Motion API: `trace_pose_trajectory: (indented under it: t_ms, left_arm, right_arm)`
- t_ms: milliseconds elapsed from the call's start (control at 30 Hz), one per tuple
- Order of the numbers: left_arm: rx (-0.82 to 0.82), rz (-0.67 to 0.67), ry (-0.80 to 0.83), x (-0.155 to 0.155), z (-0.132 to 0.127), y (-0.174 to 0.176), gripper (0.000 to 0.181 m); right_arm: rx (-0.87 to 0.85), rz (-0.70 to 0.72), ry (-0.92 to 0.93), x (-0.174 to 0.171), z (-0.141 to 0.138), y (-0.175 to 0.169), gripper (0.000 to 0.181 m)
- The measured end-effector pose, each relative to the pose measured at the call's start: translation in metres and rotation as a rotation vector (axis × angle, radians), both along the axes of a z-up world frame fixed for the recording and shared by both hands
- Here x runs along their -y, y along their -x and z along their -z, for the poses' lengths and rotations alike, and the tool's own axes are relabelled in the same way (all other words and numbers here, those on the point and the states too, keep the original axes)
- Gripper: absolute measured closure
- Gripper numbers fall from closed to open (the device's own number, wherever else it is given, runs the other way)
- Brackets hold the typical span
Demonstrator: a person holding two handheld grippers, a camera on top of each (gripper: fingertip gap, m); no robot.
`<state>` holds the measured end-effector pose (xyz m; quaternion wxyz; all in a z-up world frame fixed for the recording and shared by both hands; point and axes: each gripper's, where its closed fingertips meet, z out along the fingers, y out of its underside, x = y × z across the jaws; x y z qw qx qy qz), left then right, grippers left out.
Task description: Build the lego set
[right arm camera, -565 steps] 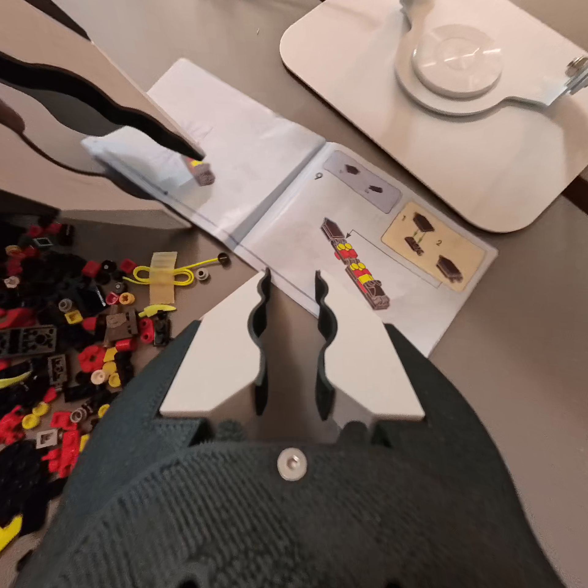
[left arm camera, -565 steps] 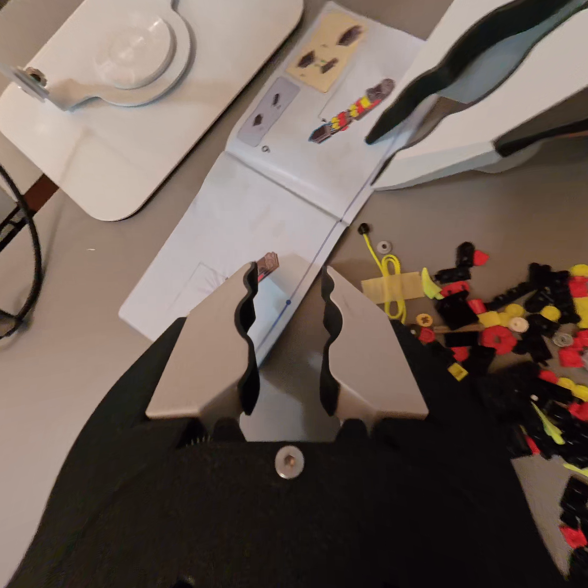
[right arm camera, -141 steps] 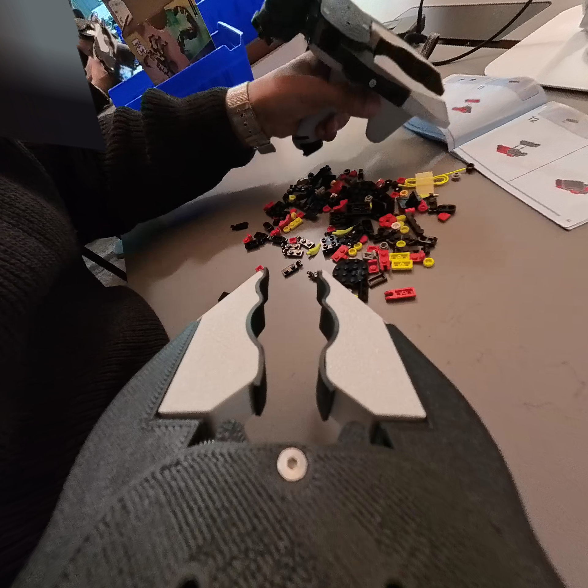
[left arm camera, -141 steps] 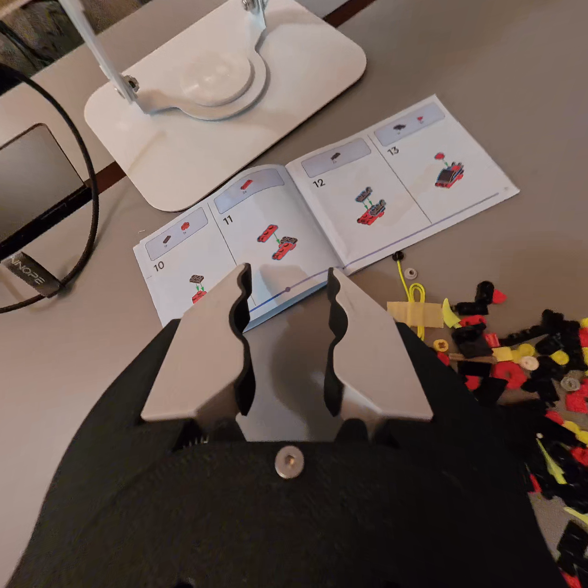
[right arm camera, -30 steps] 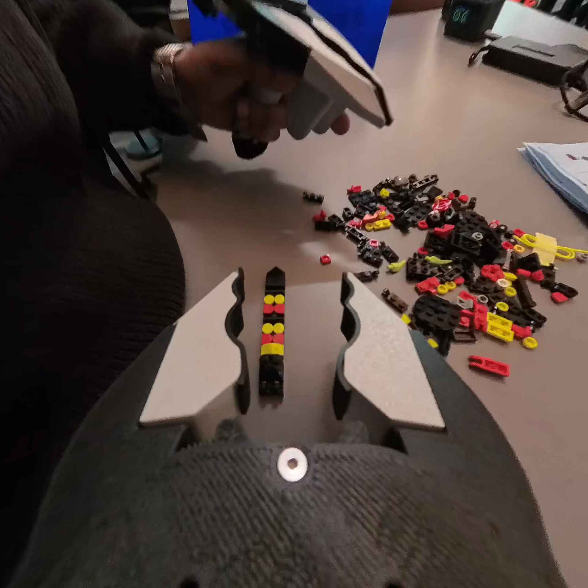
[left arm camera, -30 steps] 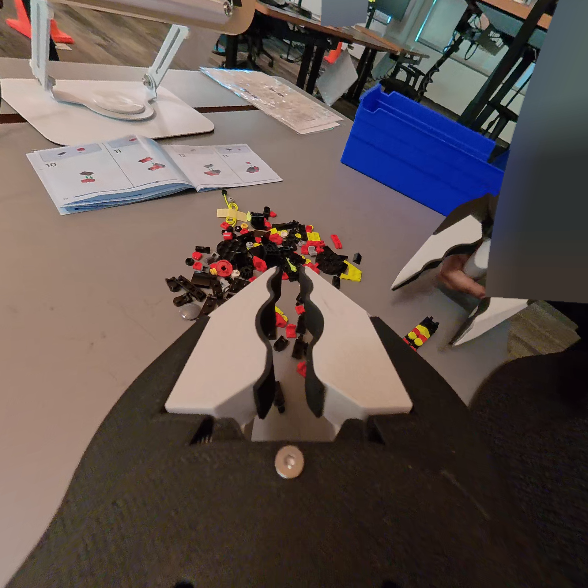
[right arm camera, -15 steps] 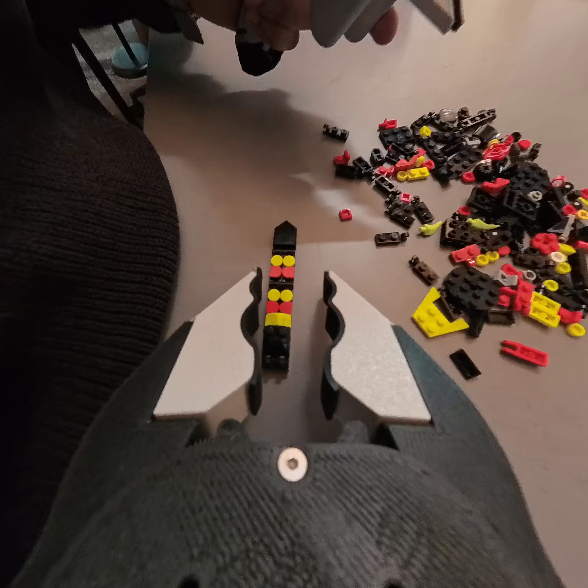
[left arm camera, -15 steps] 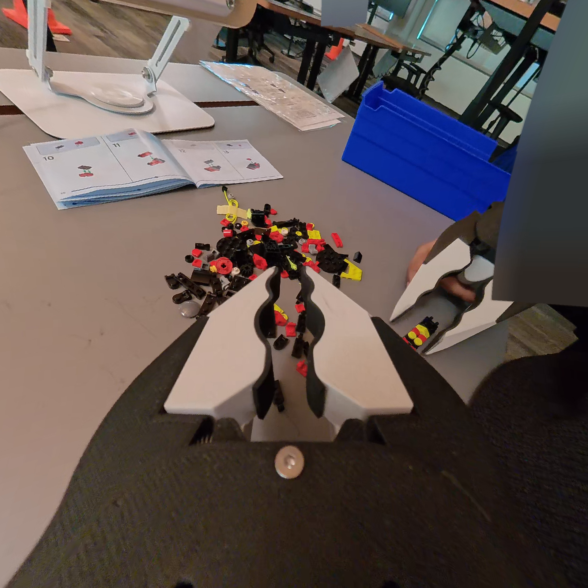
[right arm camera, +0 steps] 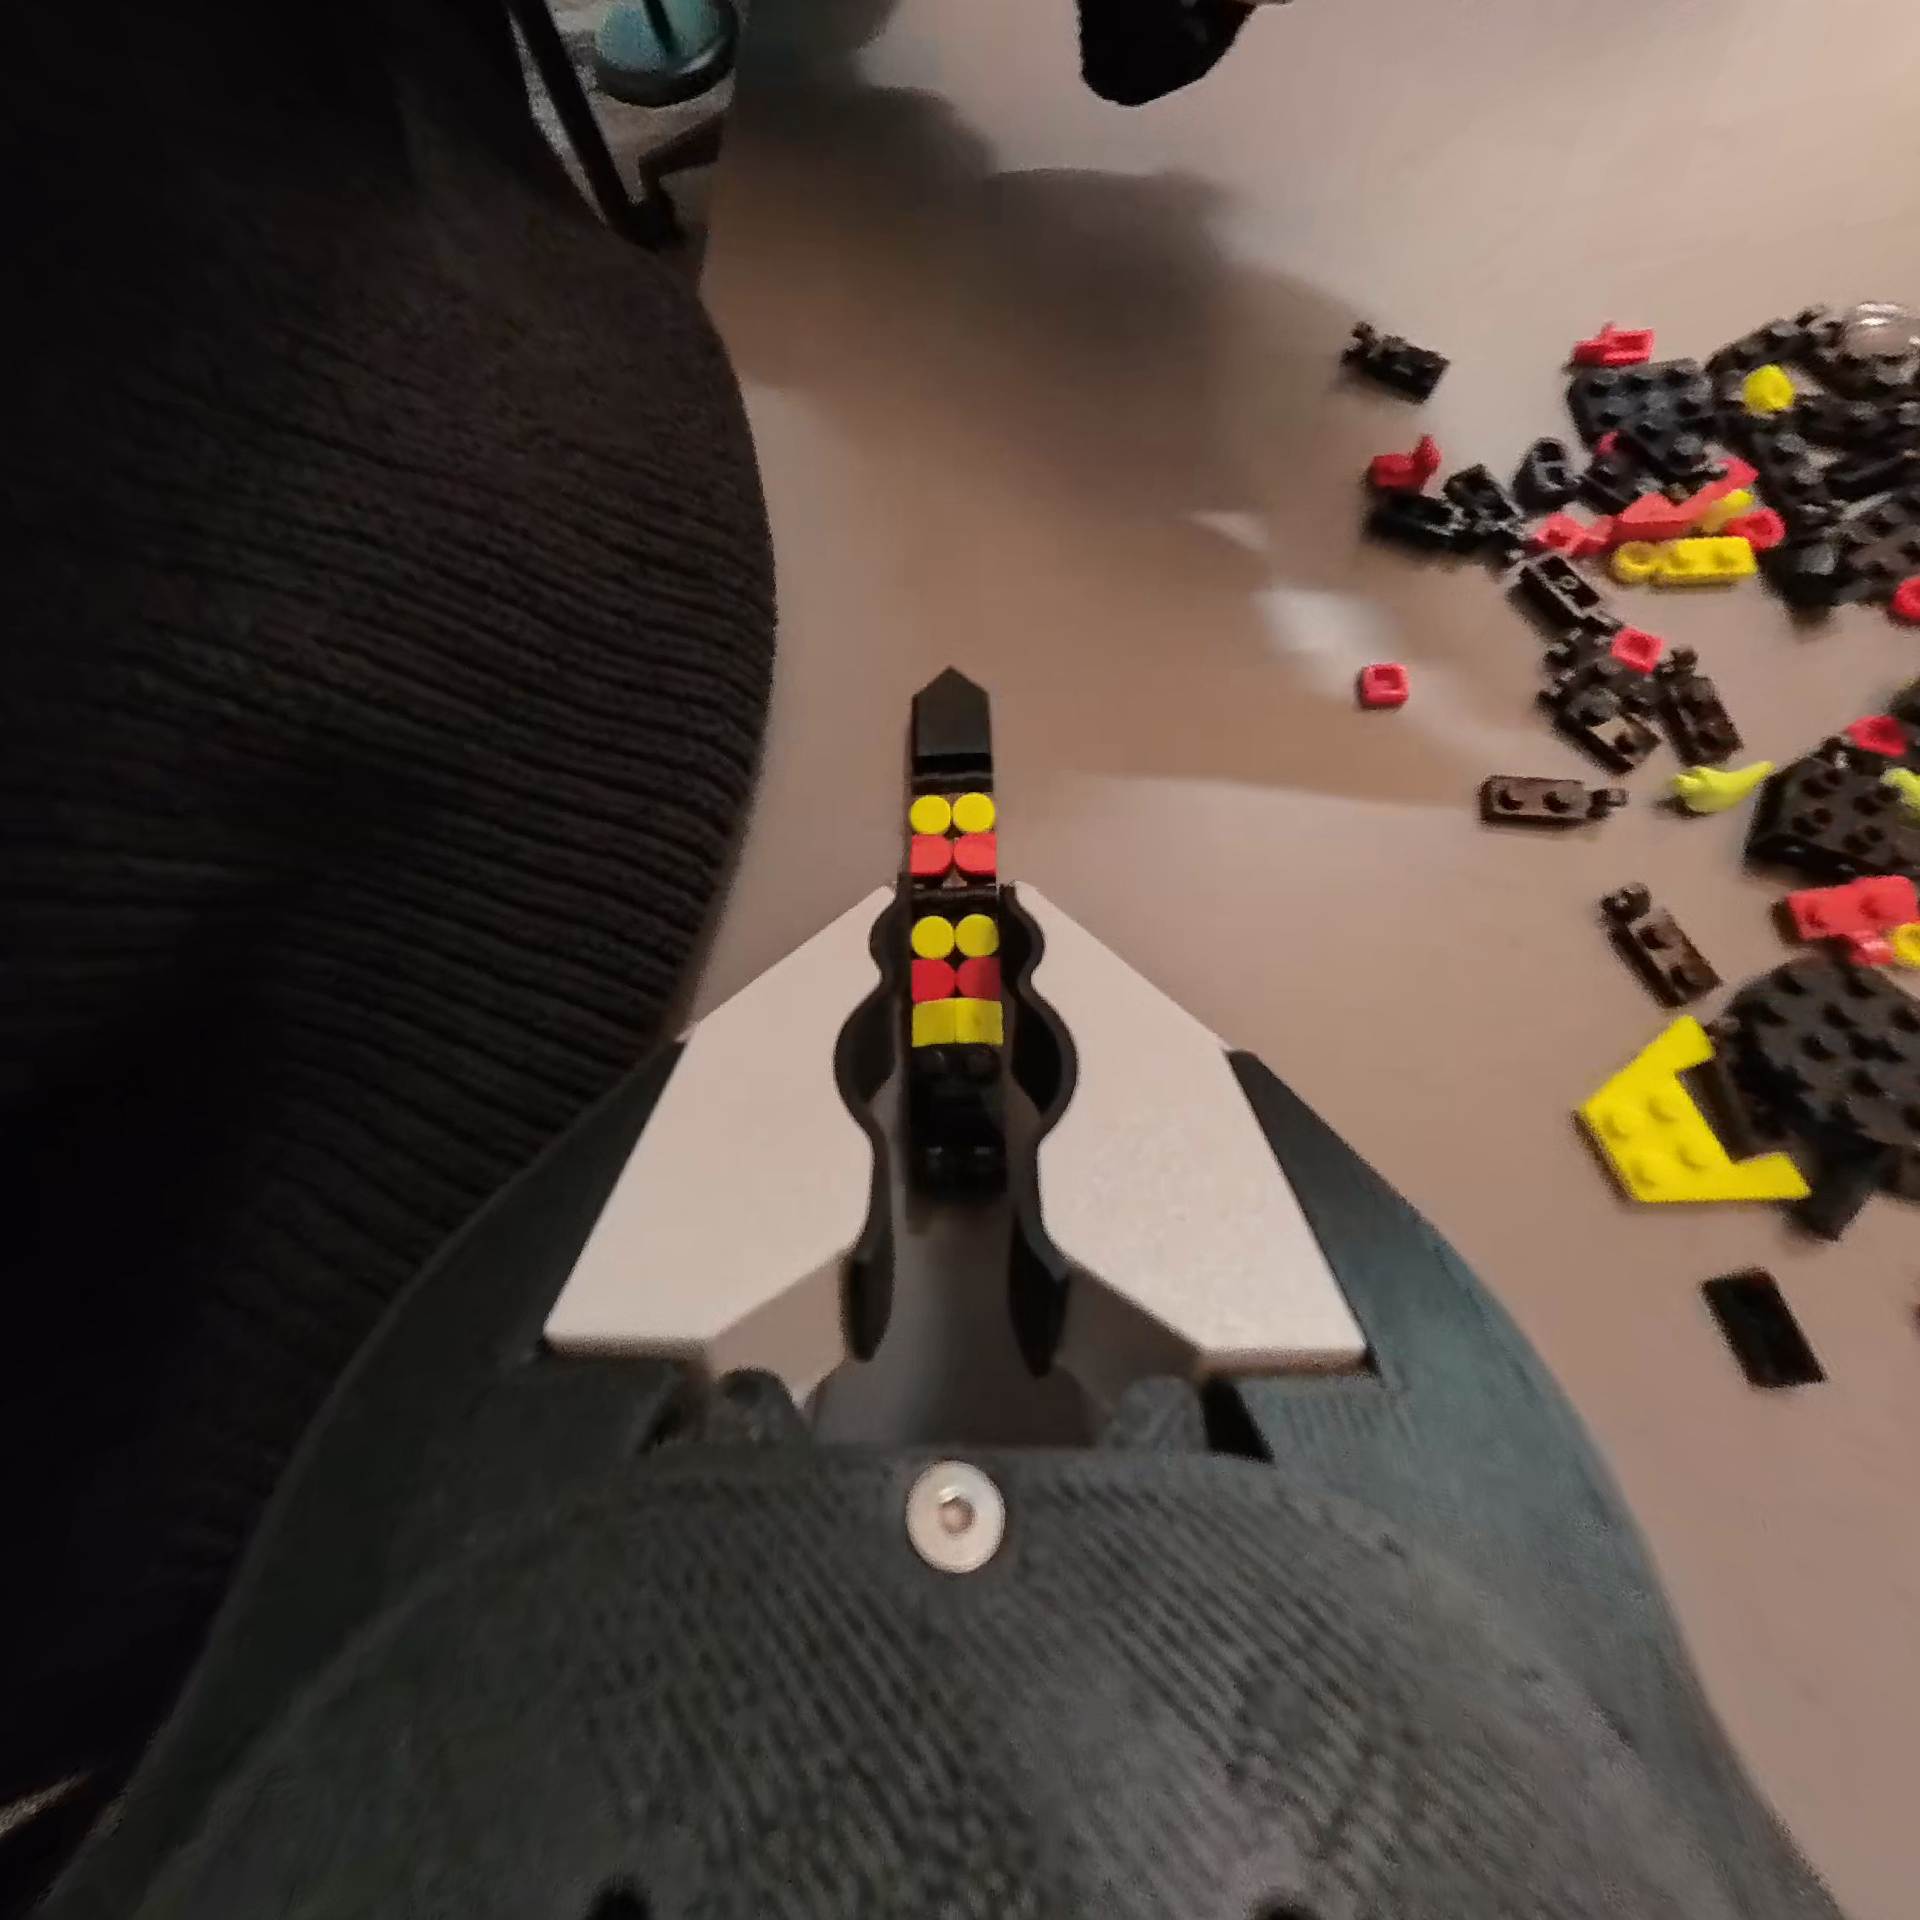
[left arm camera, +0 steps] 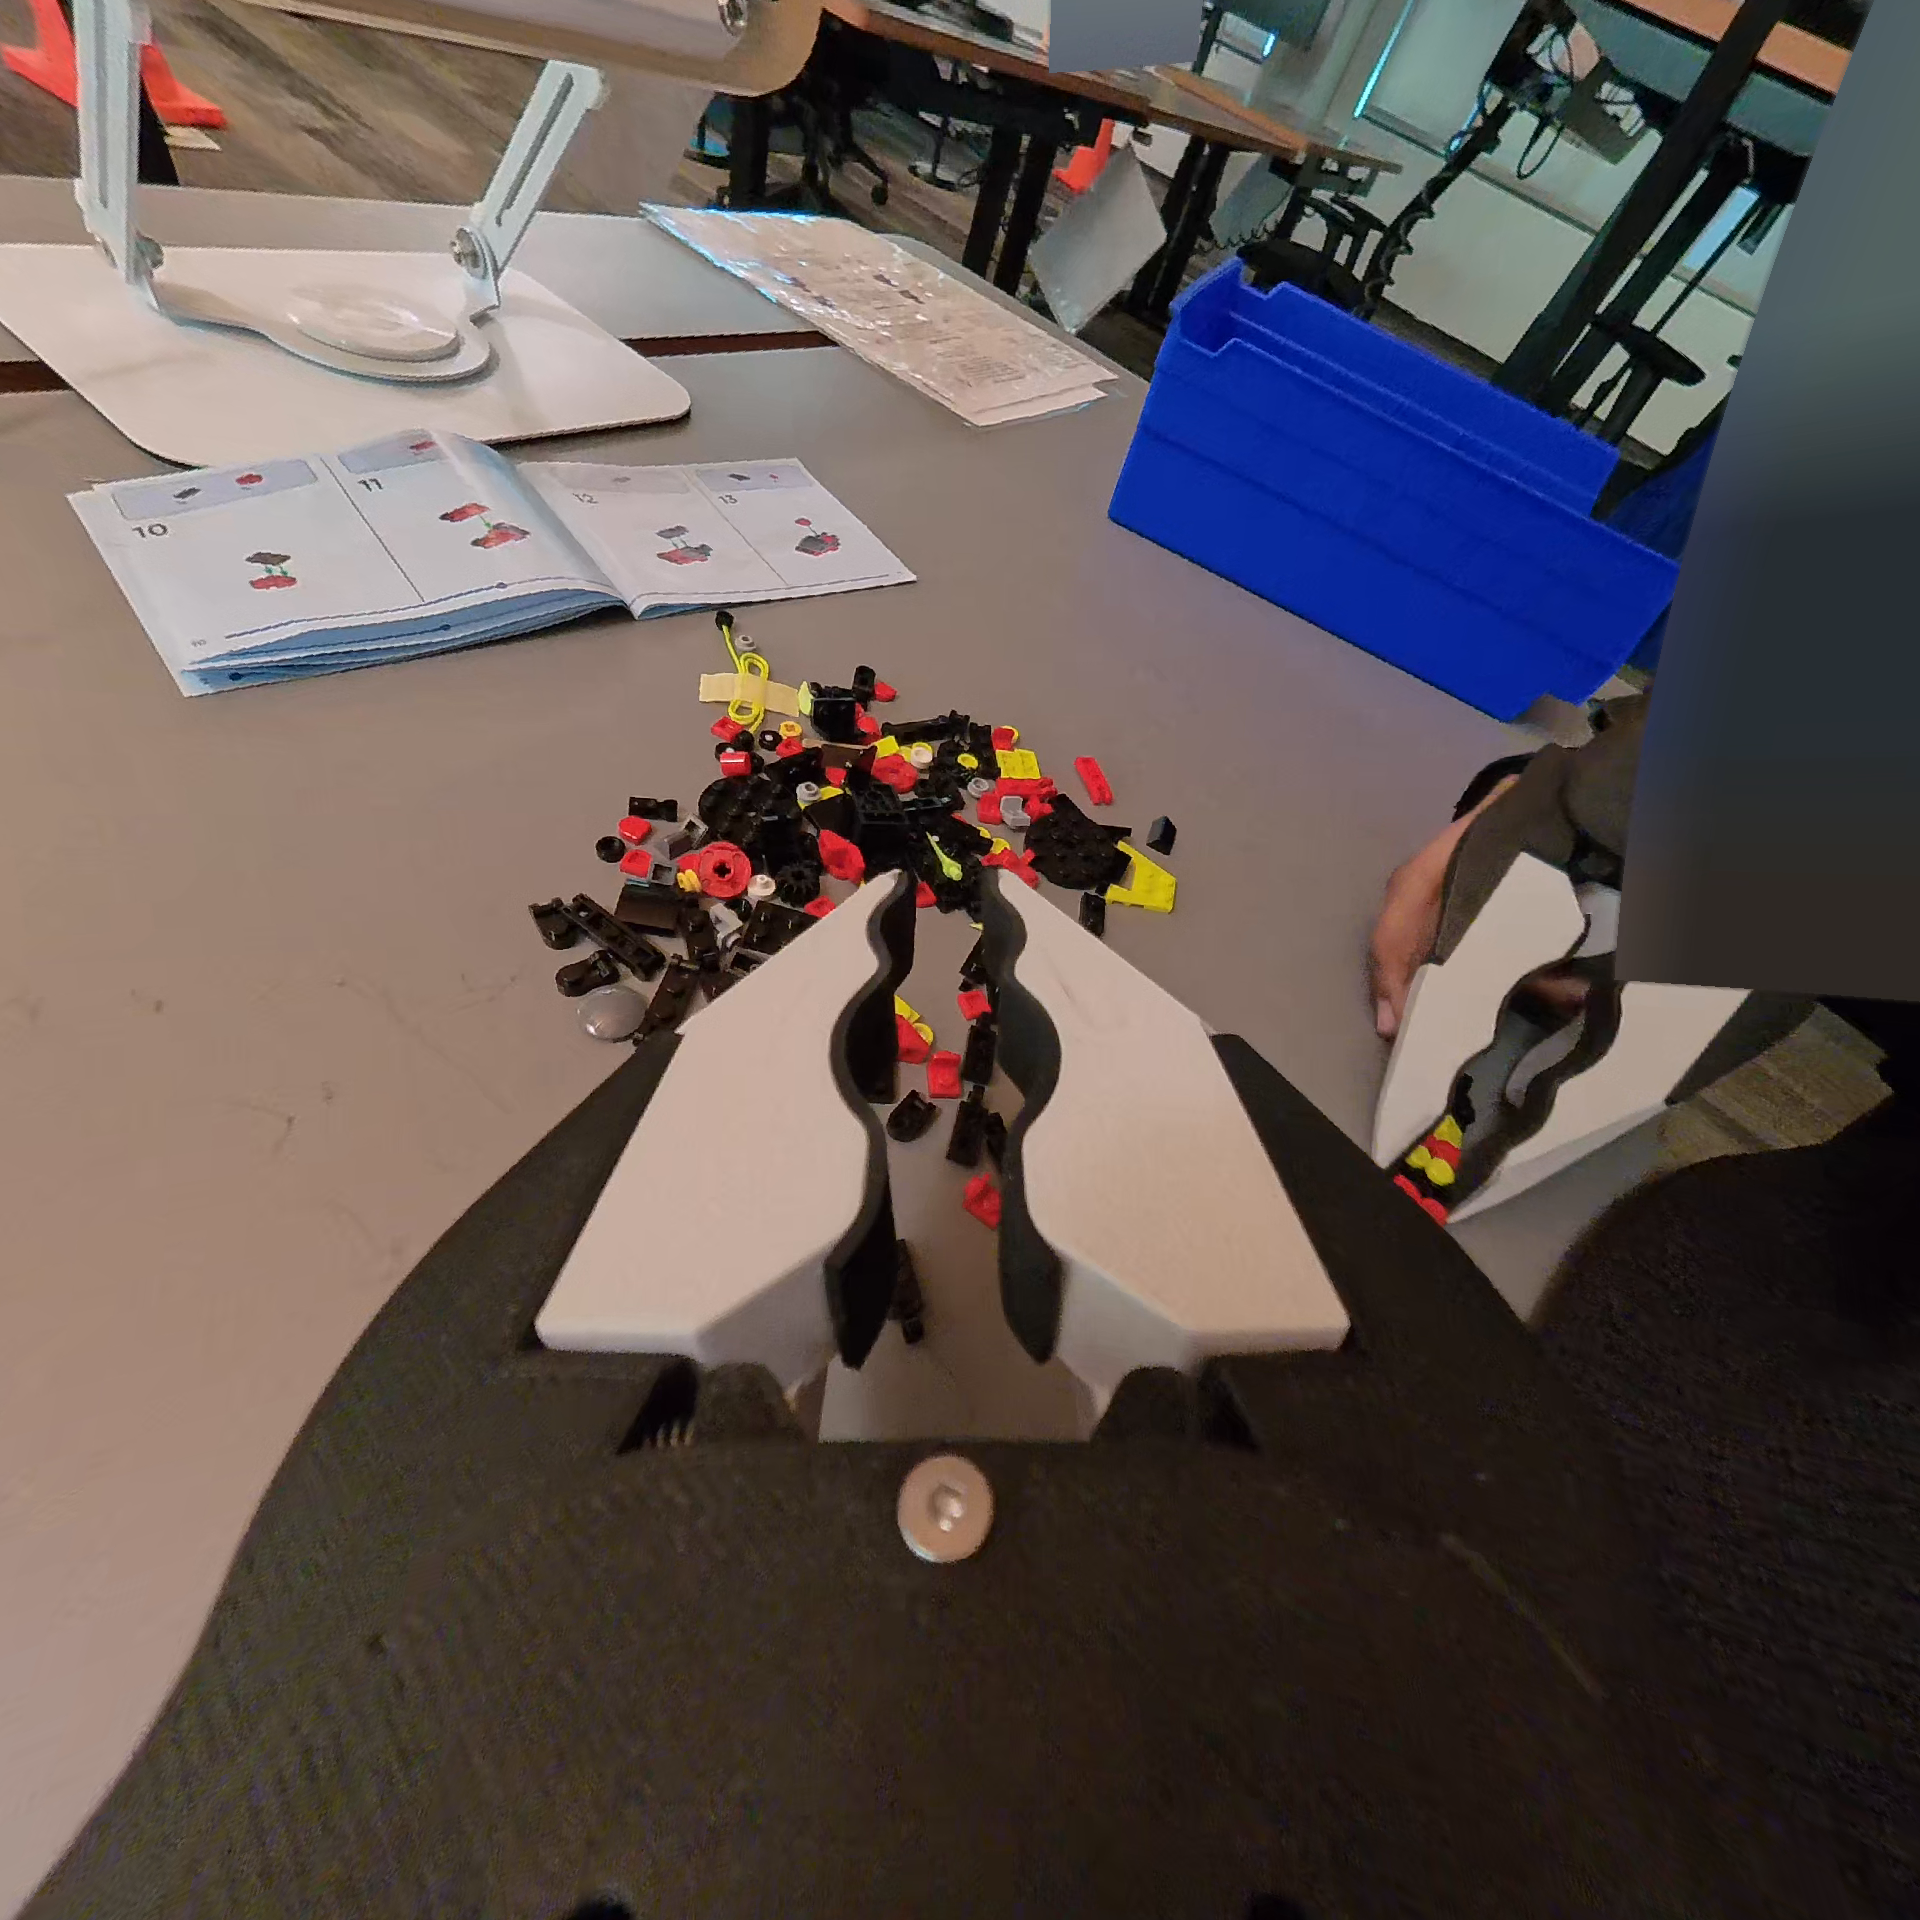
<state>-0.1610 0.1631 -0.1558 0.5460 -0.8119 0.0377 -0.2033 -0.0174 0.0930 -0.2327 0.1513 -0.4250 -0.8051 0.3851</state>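
Beside the loose brick pile (left arm camera: 862,831), my right gripper (right arm camera: 954,894) jaws clamp the black-red-yellow striped strip (right arm camera: 954,935); left gripper (left arm camera: 945,894) jaws narrow, empty. Most's unbuilt.

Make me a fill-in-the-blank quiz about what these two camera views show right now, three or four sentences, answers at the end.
1. The right claw is shut on a long, narrow lego strip that is black with red and ____ studs.
2. The left claw is slightly open and holds ____.
3. The instruction booklet lies ____ on the table, beyond the pile of loose pieces.
4. The plastic bin at the table's far right is ____ in colour.

Answers: yellow; nothing; open; blue
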Motion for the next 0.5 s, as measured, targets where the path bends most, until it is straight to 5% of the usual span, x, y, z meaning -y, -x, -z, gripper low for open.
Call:
trace_pose_trajectory:
  t_ms: [500]
  left_arm:
    - [-0.007,0.008,0.020,0.000,0.005,-0.002,0.170]
  right_arm:
    - [-0.116,0.060,0.034,-0.009,-0.022,0.011,0.157]
